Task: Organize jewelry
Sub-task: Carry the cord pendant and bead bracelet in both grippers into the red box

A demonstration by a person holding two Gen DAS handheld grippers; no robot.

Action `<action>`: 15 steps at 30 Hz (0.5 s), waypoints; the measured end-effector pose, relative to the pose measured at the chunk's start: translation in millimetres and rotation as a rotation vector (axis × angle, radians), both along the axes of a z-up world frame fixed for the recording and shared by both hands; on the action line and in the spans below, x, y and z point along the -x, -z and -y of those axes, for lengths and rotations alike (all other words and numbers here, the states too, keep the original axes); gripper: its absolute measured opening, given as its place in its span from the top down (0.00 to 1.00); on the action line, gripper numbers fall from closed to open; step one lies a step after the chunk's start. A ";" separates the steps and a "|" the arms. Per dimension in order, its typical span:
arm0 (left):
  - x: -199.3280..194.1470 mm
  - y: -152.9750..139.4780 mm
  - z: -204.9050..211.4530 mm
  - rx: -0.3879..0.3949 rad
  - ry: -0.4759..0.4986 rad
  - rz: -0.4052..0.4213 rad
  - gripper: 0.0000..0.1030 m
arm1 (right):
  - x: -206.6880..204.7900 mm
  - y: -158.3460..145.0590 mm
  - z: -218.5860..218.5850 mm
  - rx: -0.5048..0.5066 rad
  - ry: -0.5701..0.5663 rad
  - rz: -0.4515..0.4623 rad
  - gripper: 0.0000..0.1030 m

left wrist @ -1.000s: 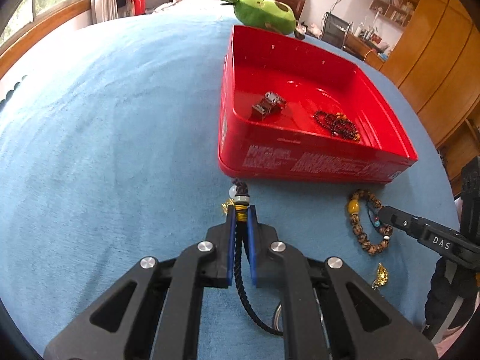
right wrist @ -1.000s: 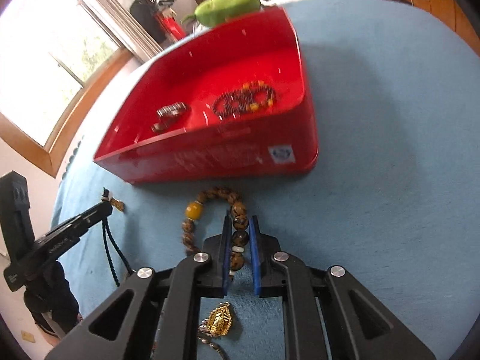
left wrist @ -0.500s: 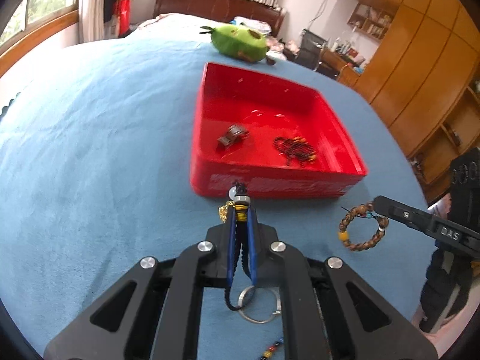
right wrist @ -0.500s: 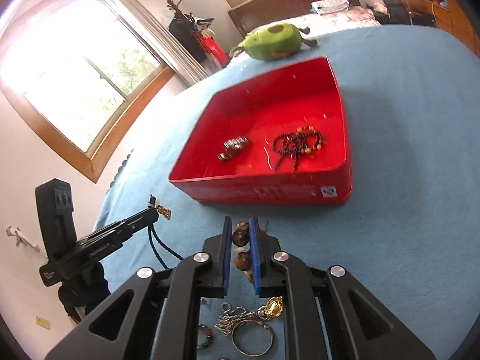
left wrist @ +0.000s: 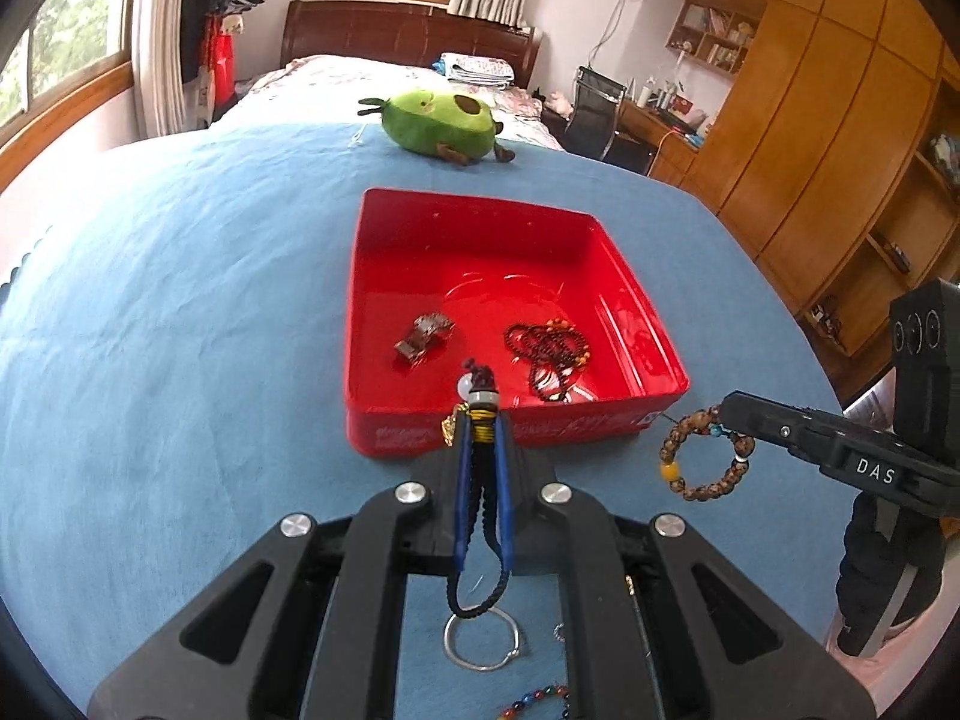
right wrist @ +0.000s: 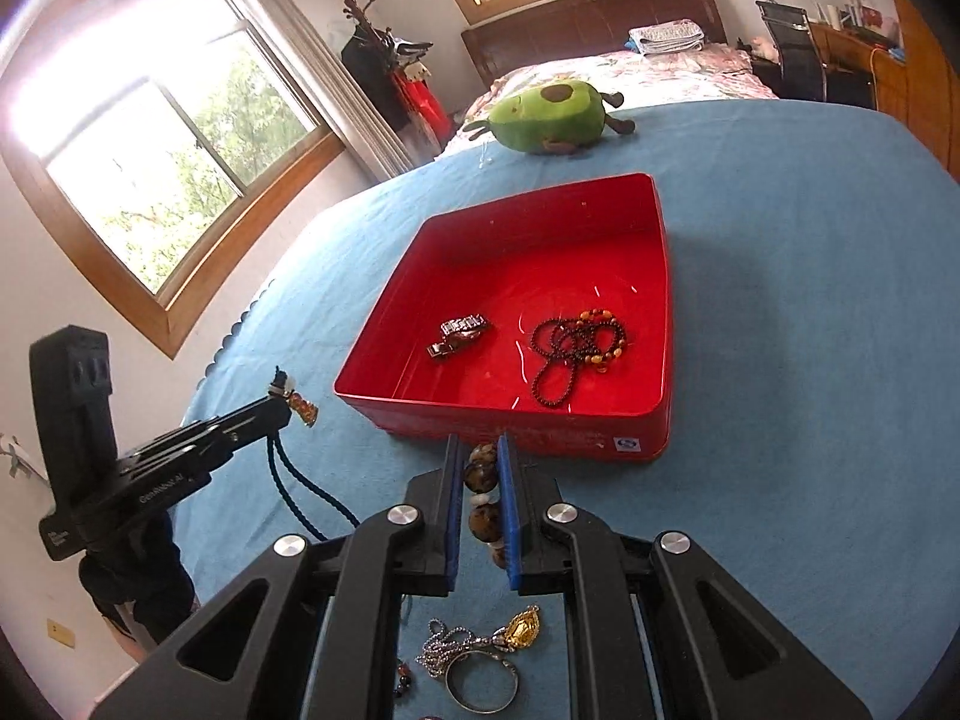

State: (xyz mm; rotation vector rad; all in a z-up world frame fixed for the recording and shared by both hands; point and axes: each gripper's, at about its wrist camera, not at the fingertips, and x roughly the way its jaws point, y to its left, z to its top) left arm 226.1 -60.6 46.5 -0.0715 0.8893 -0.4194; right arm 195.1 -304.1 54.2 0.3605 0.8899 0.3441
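Note:
A red tray [left wrist: 636, 282] [right wrist: 663, 252] sits on the blue cloth, holding a metal watch [left wrist: 423, 333] [right wrist: 459, 333] and a dark bead necklace [left wrist: 549, 351] [right wrist: 576, 345]. My left gripper [left wrist: 482, 420] is shut on a black cord pendant [left wrist: 480, 396], held in the air in front of the tray's near wall; it also shows in the right wrist view [right wrist: 282, 402]. My right gripper [right wrist: 480, 450] is shut on a brown bead bracelet [right wrist: 482, 480], which hangs from it in the left wrist view [left wrist: 702, 456], right of the tray's near corner.
A green avocado plush [left wrist: 441, 123] [right wrist: 549, 117] lies beyond the tray. On the cloth below the grippers lie a silver ring [left wrist: 480, 639], a coloured bead string [left wrist: 534, 699], a chain with a gold pendant [right wrist: 519, 630] and a silver bangle [right wrist: 480, 681]. Wooden cabinets [left wrist: 840, 138] stand right.
Both grippers have risen from the cloth and pulled back, lifting the cord pendant and the bead bracelet into the air. The tray now looks farther away.

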 end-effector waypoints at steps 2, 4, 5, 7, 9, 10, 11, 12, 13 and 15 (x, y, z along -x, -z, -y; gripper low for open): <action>-5.5 -5.5 6.2 -0.001 0.011 0.008 0.94 | -5.9 -7.1 0.3 0.006 -0.001 0.001 0.89; -14.8 -12.5 11.5 0.010 0.022 0.007 0.94 | -10.7 -13.8 0.4 0.008 -0.007 0.006 0.89; -17.9 -14.8 13.3 0.013 0.024 0.008 0.94 | -15.5 -19.1 0.1 0.010 -0.010 0.008 0.89; -28.0 -21.0 19.4 0.015 0.027 0.013 0.94 | -24.7 -28.4 -0.6 0.016 -0.014 0.015 0.89; -38.6 -25.7 24.5 0.017 0.028 0.022 0.94 | -35.5 -37.0 -2.5 0.029 -0.014 0.021 0.89; -44.4 -27.4 26.4 0.021 0.029 0.025 0.94 | -42.7 -41.2 -3.6 0.033 -0.015 0.024 0.89; -51.1 -28.5 27.6 0.027 0.028 0.023 0.94 | -47.5 -43.4 -4.0 0.036 -0.015 0.026 0.89; -58.4 -29.5 28.9 0.034 0.028 0.021 0.94 | -53.8 -45.3 -3.9 0.039 -0.015 0.027 0.89; -63.1 -30.2 29.7 0.037 0.028 0.021 0.94 | -61.6 -47.2 -3.8 0.040 -0.014 0.027 0.89; -78.3 -30.9 32.6 0.045 0.024 0.021 0.94 | -73.5 -48.6 -3.0 0.037 -0.013 0.021 0.89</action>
